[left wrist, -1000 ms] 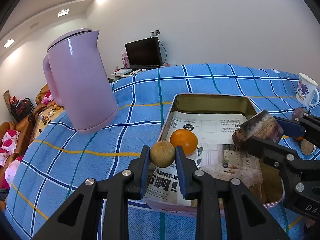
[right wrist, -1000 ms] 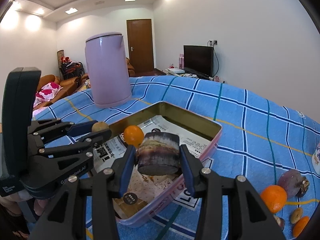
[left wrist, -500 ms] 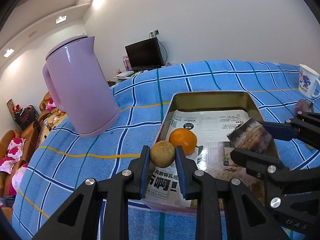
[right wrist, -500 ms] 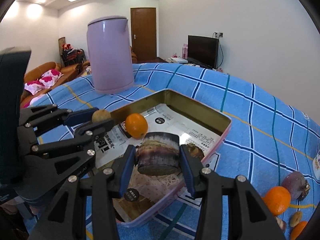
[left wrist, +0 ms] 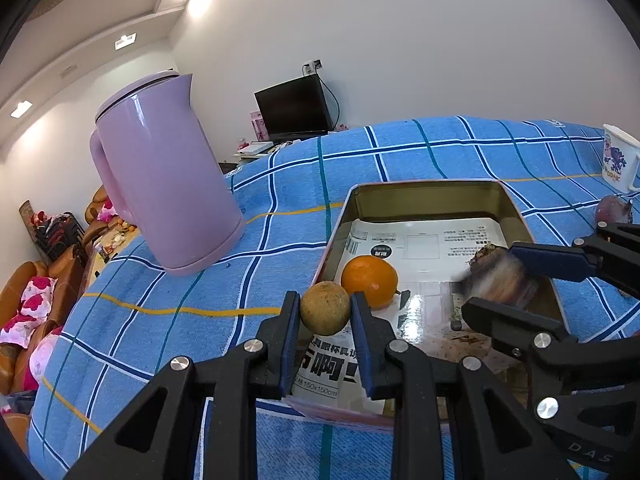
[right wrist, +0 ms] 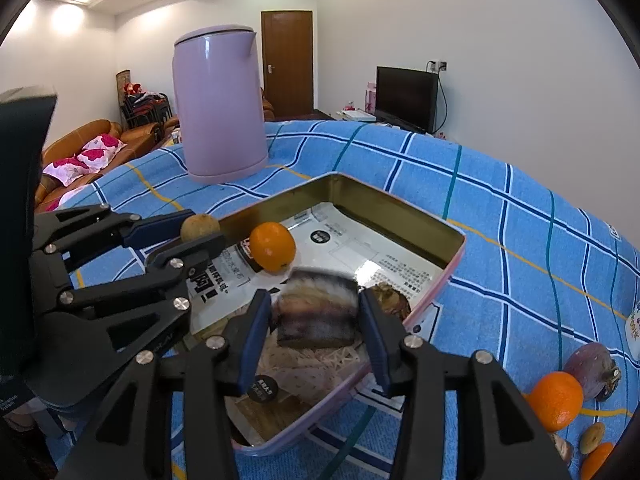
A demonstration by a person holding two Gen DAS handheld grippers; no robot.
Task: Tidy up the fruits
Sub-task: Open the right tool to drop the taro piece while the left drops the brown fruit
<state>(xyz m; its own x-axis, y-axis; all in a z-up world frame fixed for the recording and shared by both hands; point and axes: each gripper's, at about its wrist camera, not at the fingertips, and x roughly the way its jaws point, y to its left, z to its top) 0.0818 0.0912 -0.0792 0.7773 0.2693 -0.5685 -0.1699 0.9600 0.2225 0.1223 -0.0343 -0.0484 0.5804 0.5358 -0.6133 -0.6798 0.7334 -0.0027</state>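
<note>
Left wrist view.
- Left gripper [left wrist: 325,314]: narrow, clamped on a small brown fruit [left wrist: 325,308]. I hold it at the near left corner of the tin [left wrist: 424,189], above the rim, so a release should land it inside and not on the cloth.
- Orange [left wrist: 369,281]: already in the tin, just beyond the brown fruit, on the printed paper lining [left wrist: 432,240]. I judge the paper is there to keep the metal floor clean.
- Right gripper [left wrist: 496,280]: enters from the right, over the tin's right side, with a blurred brownish chunk [left wrist: 498,278] between its fingers.
- Purple kettle [left wrist: 164,176]: upright on the blue checked cloth [left wrist: 280,216], well left of the tin, out of my working path.
- Mug [left wrist: 618,162]: far right.

Right wrist view.
- Right gripper [right wrist: 316,316]: fingers set wide around the chunk [right wrist: 316,312]; blur hides whether they grip it or have just let go, so I cannot tell. It hangs low over the tin's near end, placed for a short drop.
- Dark fruit [right wrist: 390,298]: in the tin, just right of the chunk.
- Waiting on the cloth, near right: second orange [right wrist: 554,400], purple fruit [right wrist: 592,364], and smaller pieces beyond the tin's corner. Sorting seems under way, not finished.
</note>
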